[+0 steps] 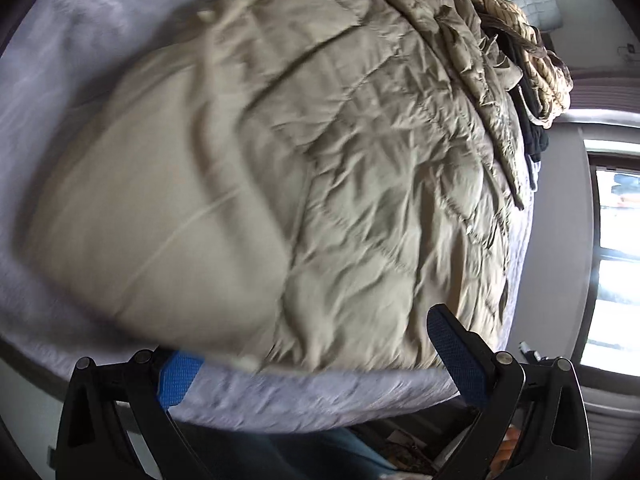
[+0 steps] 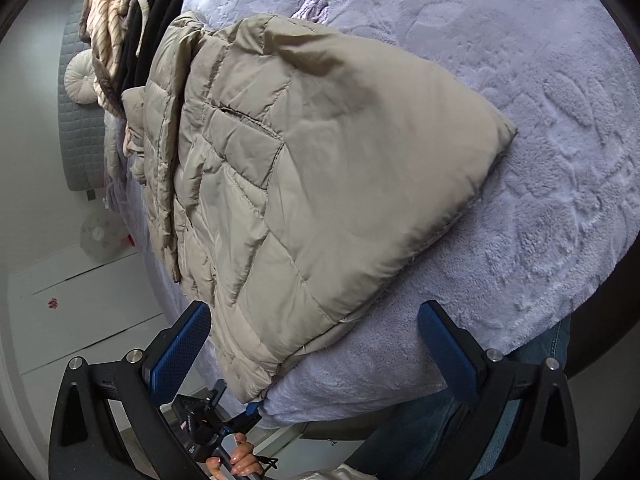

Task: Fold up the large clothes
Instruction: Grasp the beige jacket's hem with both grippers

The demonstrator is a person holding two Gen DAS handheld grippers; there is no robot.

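Observation:
A beige quilted puffer jacket (image 1: 280,160) lies folded on a bed covered by a lavender fleece blanket (image 1: 60,60). In the left wrist view, my left gripper (image 1: 316,364) is open at the bed's near edge. The jacket's blurred hem lies between its fingers, and the left fingertip is hidden under that hem. In the right wrist view, the jacket (image 2: 320,160) shows a pocket flap and a smooth folded-over panel. My right gripper (image 2: 316,340) is open, with the jacket's near corner between its blue pads (image 2: 180,348). A hand (image 2: 236,458) holds the left gripper below the bed edge.
A pile of striped and black clothes (image 2: 120,20) lies at the head end beyond the jacket. A grey quilted headboard (image 2: 80,140) and a round cushion (image 2: 80,76) sit behind it. A bright window (image 1: 616,240) is to the right. The blanket (image 2: 520,80) is bare beside the jacket.

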